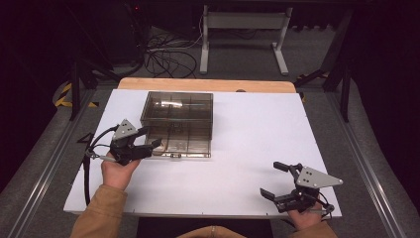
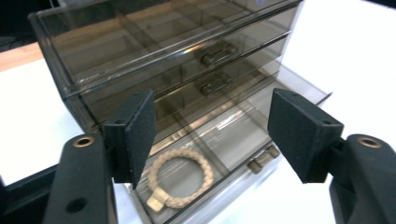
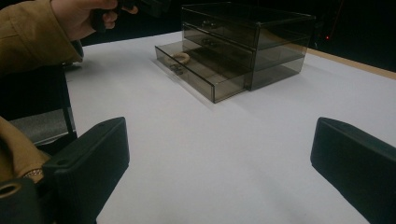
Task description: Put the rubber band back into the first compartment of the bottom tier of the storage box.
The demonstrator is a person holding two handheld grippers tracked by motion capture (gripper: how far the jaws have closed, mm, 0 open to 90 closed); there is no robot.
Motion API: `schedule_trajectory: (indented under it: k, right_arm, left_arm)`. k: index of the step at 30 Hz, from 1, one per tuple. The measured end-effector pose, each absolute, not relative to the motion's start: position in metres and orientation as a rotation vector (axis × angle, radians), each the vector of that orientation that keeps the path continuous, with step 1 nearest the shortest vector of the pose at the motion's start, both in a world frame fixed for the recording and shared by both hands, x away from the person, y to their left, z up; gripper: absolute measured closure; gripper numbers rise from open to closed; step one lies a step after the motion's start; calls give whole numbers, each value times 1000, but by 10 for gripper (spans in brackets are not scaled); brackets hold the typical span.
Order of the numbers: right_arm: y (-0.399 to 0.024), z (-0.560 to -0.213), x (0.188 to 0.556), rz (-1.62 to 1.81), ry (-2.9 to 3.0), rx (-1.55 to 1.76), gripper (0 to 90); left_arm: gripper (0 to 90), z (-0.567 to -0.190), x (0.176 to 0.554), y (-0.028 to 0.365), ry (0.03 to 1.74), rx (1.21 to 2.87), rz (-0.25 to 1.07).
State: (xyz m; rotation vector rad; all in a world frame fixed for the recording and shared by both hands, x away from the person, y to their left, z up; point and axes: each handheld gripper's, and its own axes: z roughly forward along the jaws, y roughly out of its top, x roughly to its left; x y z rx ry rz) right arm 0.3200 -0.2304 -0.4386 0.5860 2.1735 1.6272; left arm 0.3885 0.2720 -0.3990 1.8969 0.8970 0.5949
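A smoky clear cabinet (image 1: 178, 106) (image 2: 163, 51) (image 3: 247, 32) with three drawers stands on the white table top, left of centre. Its bottom drawer (image 1: 190, 148) (image 2: 233, 135) (image 3: 205, 77) is pulled out toward me. Inside the drawer's left compartment lies a beige braided bracelet (image 2: 207, 173) (image 3: 181, 57). My left gripper (image 1: 151, 137) (image 2: 212, 133) hovers at the drawer's left front corner, jaws open, nothing between the pads. My right gripper (image 1: 271, 179) (image 3: 219, 154) rests near the table's front right edge, open and holding nothing, pointed toward the cabinet.
The white table top (image 1: 247, 129) has a wooden strip (image 1: 208, 84) along its far edge. Behind it on the floor are a white desk frame (image 1: 242, 22) and a tangle of cables (image 1: 168, 57). A tan sleeve (image 3: 28, 32) shows in the right gripper view.
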Motion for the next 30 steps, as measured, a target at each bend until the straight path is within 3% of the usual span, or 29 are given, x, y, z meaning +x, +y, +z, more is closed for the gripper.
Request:
schedule_trajectory:
  k: [15,30]
  right_arm:
    - [-230,-439,321,1620,2181,587,49]
    - [-230,-440,322,1615,2187,590,48]
  left_arm:
    - [111,-390,350,278,768,1845,532]
    - [62,-406,318,294,707,1828,533]
